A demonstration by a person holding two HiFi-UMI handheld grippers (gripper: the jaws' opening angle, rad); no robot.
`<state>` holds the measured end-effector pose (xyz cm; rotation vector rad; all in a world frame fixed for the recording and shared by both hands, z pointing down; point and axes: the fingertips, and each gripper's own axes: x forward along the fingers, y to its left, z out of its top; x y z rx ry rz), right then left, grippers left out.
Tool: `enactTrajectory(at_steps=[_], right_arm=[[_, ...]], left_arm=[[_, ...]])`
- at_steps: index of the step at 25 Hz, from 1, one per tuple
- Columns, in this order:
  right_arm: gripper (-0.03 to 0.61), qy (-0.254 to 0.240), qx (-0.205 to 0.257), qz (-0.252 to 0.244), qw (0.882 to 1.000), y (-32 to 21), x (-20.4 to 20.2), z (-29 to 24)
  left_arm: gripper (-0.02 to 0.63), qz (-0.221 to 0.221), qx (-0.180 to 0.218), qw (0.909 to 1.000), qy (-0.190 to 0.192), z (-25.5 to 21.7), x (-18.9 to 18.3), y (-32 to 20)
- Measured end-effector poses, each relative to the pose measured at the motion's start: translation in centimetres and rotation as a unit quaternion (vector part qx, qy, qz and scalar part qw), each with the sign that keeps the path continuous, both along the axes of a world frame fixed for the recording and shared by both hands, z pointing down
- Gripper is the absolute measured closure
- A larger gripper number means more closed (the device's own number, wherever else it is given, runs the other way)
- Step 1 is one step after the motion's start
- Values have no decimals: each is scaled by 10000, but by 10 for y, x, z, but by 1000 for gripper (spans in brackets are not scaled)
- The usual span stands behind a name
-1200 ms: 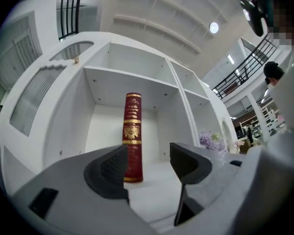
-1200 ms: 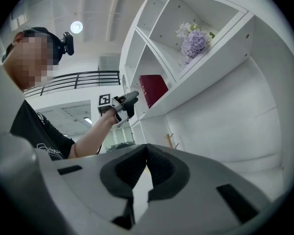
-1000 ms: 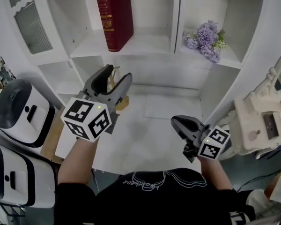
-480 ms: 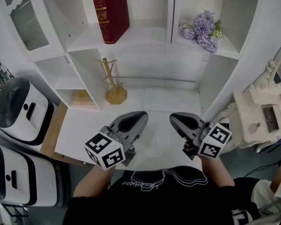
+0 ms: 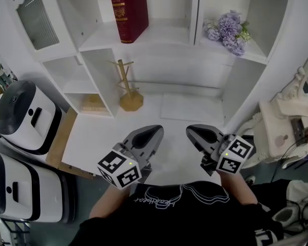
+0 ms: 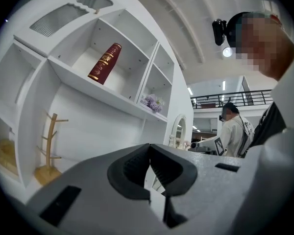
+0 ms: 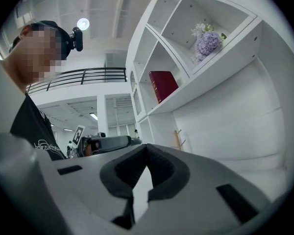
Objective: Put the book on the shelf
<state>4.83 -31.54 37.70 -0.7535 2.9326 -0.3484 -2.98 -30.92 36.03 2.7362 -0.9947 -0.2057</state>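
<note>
Far left of frame: two white domed appliances (image 5: 23, 119) on the floor, no part of the job.
Upper left: ribbed cabinet door (image 5: 37, 20) on the white shelf unit (image 5: 164, 35).
Upper centre-left: red book (image 5: 128, 8) upright on its foot in the upper left compartment, gilt spine facing out. Seemingly free of both side walls, so balanced on its own base. Judged placed; nothing left to do, by the look of it.
Below it, centre: wooden peg stand (image 5: 127, 88) in the lower recess, well apart from both tools.
Lower centre: left gripper (image 5: 153, 133) closed right down, tips together, nothing between the jaws.
Just to its right: right gripper (image 5: 195, 133) likewise closed and empty.
Both held low near the torso, noses toward the shelf, far from the book. Reads as a rest pose with no load to carry.
Upper right: purple flowers (image 5: 227, 32) in the neighbouring compartment, behind the upright divider.
Right edge: white dressing table (image 5: 282, 132), partly cut off.
</note>
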Motion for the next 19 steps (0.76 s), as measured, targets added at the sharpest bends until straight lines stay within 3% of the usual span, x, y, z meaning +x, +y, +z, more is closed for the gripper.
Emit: enactTrajectory(at_steps=[8,19], right_arm=[[572,15,-30,-25,10000,0,-6,1],[572,84,-46,-74,9999,-3,-16,5]], left_arm=[[609,-146,-283,9986,412,7,-22,-7],[610,-132,-272,9989,369,10,-27,-7]])
